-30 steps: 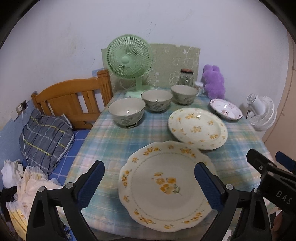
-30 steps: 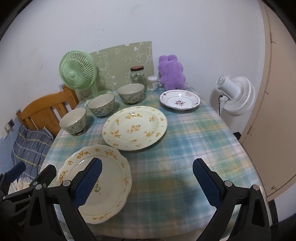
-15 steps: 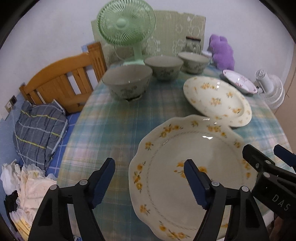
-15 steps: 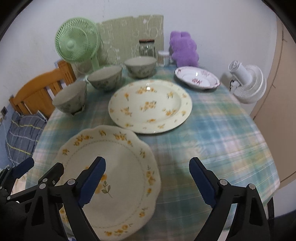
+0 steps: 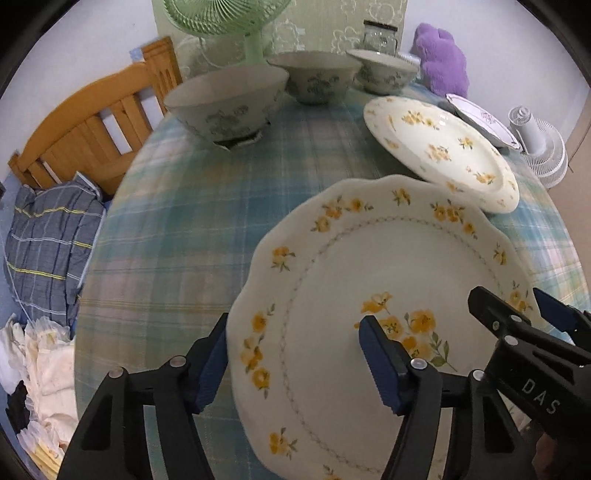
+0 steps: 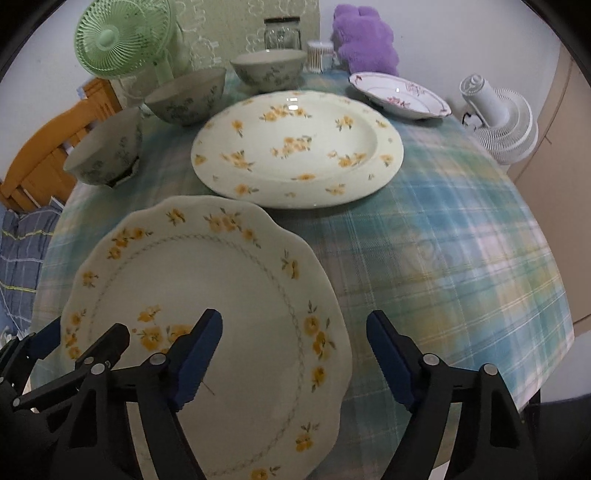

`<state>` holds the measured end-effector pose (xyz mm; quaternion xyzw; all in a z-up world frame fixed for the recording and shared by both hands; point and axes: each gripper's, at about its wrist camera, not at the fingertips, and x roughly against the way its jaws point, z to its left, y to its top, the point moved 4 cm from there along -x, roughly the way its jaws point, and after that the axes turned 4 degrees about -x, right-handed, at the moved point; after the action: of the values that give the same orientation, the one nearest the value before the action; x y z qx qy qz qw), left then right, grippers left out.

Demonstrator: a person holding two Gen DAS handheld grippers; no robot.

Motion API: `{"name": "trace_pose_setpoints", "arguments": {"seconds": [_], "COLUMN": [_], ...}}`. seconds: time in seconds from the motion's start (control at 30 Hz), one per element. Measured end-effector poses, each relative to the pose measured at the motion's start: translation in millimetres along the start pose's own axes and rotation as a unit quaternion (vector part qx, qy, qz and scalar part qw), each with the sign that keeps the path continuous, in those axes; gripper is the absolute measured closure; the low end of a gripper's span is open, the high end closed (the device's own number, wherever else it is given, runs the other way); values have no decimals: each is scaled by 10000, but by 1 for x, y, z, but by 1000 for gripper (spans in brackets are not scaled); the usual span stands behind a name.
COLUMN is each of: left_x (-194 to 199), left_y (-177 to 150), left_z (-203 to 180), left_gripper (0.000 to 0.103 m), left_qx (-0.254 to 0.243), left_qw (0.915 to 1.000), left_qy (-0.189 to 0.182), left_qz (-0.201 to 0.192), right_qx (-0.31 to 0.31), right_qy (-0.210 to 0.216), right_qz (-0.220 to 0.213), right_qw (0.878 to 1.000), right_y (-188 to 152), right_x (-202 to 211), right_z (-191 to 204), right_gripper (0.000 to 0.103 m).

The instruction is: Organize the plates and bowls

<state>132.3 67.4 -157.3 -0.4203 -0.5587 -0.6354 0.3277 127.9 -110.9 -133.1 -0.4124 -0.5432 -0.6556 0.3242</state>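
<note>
A scalloped plate with yellow flowers (image 5: 388, 258) (image 6: 207, 280) lies at the near edge of the plaid table. My left gripper (image 5: 295, 354) is open, its jaws straddling the plate's left rim. My right gripper (image 6: 295, 354) is open, its jaws straddling the plate's right rim. Behind it lies a round yellow-flowered plate (image 5: 439, 144) (image 6: 295, 147), then a small pink-patterned plate (image 5: 480, 118) (image 6: 399, 94). Three grey floral bowls (image 5: 227, 103) (image 5: 316, 75) (image 5: 382, 70) stand in a row at the back left; they also show in the right wrist view (image 6: 103, 151) (image 6: 186, 94) (image 6: 267, 68).
A green fan (image 6: 118, 37), a glass jar (image 6: 282, 33) and a purple plush toy (image 6: 365, 37) stand at the table's back edge. A wooden bed frame (image 5: 85, 125) with bedding is left of the table. A white fan (image 6: 498, 122) stands on the right.
Both grippers have moved forward and down to the scalloped plate; their jaws have narrowed and now straddle its left and right rims.
</note>
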Motion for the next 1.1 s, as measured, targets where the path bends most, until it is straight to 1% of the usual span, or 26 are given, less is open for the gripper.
{"name": "trace_pose_setpoints", "arguments": {"seconds": [0.27,0.47,0.63,0.77,0.97,1.1], "left_x": [-6,-10,-10,-10,-3,3], "left_y": [7,12,13,14,11,8], "left_z": [2,3,2,1,-8,-17], "left_gripper": [36,35,36,36,36,36], "left_qx": [-19,-93,-181,-197,-238,-234], "left_qw": [9999,9994,9992,9989,9991,9990], "left_qy": [-157,-329,-355,-376,-240,-235], "left_qz": [37,64,99,204,267,293], "right_qx": [-20,-193,-261,-219,-120,-38], "right_qy": [-1,-20,-31,-25,57,-16], "right_qz": [352,339,321,398,539,564], "right_qw": [9994,9992,9991,9990,9985,9984], "right_y": [1,1,2,2,2,2], "right_x": [-14,-15,-15,-15,-14,-10], "right_z": [4,4,5,6,2,-4], "right_gripper": [26,26,27,27,27,27]}}
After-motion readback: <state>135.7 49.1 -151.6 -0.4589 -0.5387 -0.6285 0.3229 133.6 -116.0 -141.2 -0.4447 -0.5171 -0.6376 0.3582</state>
